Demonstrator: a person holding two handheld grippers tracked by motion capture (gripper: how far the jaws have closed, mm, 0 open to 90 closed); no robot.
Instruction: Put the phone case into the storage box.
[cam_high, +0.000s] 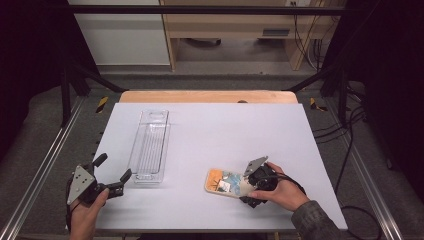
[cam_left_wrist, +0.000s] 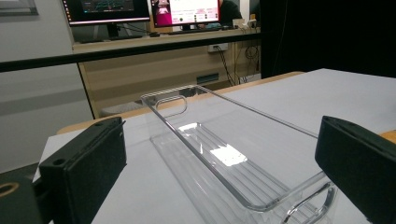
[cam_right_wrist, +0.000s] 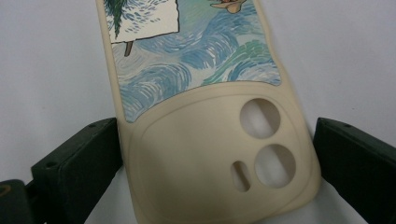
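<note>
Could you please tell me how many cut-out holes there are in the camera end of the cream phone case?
3: on the cream rubbery phone case, a large round hole, a second round hole below it, and a small slot beside that.

Black tools, grey plates, seemingly camouflage sleeve

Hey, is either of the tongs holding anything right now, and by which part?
Nothing is clamped yet. The right tongs straddle the camera-hole end of the beige painted phone case, jaws open. The left tongs are open, facing the clear plastic tray.
</note>
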